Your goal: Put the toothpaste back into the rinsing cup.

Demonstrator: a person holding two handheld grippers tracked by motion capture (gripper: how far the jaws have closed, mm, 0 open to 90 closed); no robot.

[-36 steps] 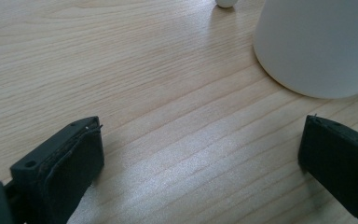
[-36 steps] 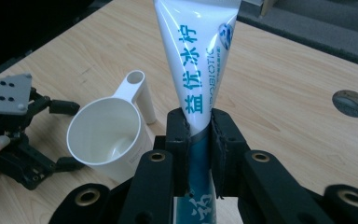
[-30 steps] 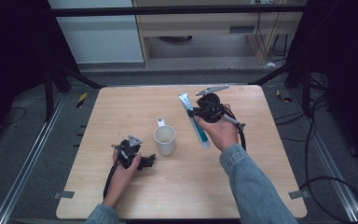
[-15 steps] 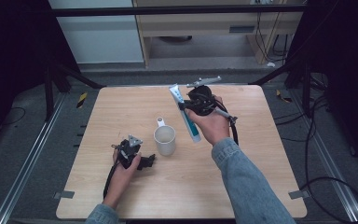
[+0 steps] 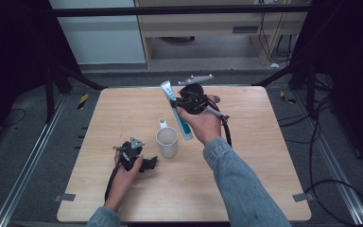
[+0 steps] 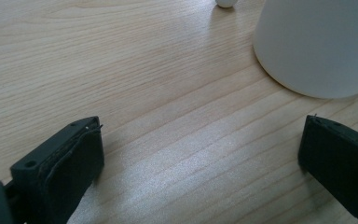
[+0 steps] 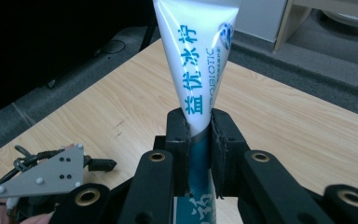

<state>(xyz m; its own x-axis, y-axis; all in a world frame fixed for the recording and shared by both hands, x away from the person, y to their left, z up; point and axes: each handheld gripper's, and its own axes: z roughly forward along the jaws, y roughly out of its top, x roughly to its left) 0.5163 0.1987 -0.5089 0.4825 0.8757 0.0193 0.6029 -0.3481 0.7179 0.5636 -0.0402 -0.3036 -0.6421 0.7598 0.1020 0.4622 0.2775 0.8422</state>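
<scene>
The right gripper point(image 5: 176, 102), raised above the counter point(image 5: 264, 156), clamps a toothpaste tube point(image 7: 196, 70) between its jaws, while the left gripper point(image 6: 200, 158) rests open-jawed near a white mug point(image 5: 167, 142).

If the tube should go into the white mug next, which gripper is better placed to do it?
Probably the right. The right gripper is shut on the toothpaste tube, held above the table just behind the white mug. The left gripper sits open and empty beside the mug.

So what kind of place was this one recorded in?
Probably a lab or workshop recording station, not a home. A bare wooden table stands between dark curtains, loose cables trail over a grey floor, and a plain workbench stands behind.
</scene>
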